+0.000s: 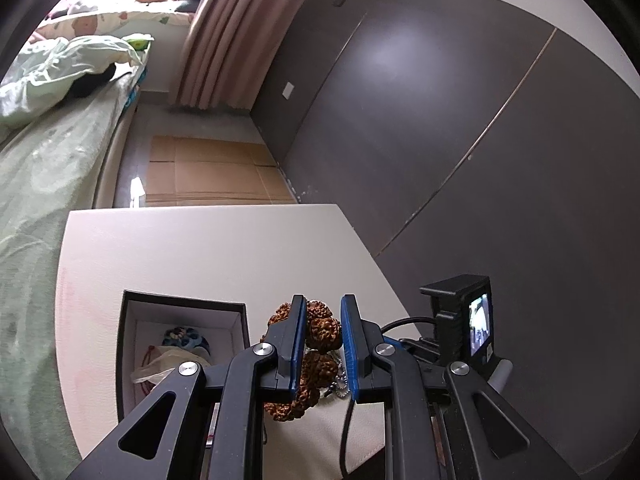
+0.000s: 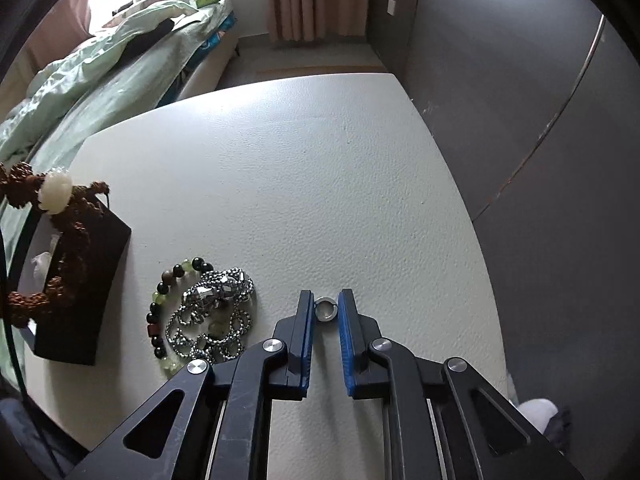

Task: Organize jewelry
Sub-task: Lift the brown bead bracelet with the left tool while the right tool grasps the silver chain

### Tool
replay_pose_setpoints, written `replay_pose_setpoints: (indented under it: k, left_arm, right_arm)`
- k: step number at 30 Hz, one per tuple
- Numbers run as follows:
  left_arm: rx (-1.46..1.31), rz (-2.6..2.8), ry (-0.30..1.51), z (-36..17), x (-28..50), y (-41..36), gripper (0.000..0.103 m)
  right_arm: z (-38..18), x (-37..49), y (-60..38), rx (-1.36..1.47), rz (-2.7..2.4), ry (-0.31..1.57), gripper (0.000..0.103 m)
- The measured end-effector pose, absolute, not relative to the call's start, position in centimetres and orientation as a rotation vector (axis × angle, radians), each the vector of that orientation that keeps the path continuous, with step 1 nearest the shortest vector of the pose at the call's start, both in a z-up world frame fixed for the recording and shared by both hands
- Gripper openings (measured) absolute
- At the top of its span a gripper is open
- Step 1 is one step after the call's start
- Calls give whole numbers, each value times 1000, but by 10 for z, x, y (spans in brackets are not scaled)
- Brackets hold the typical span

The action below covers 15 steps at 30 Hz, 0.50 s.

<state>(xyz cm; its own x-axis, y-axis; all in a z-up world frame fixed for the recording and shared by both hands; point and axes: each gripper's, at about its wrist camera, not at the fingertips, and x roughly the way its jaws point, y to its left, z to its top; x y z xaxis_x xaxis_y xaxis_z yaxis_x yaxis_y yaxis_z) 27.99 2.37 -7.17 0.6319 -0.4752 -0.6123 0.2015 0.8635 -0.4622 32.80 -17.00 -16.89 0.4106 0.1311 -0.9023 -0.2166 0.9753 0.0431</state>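
My left gripper (image 1: pixel 323 314) is shut on a bracelet of large brown knobbly seed beads (image 1: pixel 320 330) and holds it above the white table, just right of the open black jewelry box (image 1: pixel 182 304). The same bracelet (image 2: pixel 68 220), with a white carved flower bead, hangs over the box (image 2: pixel 94 276) at the left of the right wrist view. My right gripper (image 2: pixel 326 300) is low over the table with its fingers on either side of a small silver ring (image 2: pixel 326 310); the jaws stand narrowly apart and the ring lies between the tips.
A green and dark bead bracelet (image 2: pixel 160 312) and a silver ball chain with a faceted pendant (image 2: pixel 216 312) lie on the table (image 2: pixel 320 160) left of my right gripper. The box holds a blue patterned item (image 1: pixel 186 338) and a pouch. A bed (image 1: pixel 48 168) stands left, a dark wall (image 1: pixel 460 120) right.
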Motion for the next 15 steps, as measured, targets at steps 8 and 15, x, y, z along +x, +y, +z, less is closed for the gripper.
replay_pose_setpoints:
  k: [8,15]
  left_arm:
    - [-382,-402,764,-49,267,28,18]
    - [-390,-382,725,-31,262,44,18]
  right_arm:
    - [-133,308,-180,47,305,1062,13]
    - [-103,283,-179,105,357,978,13]
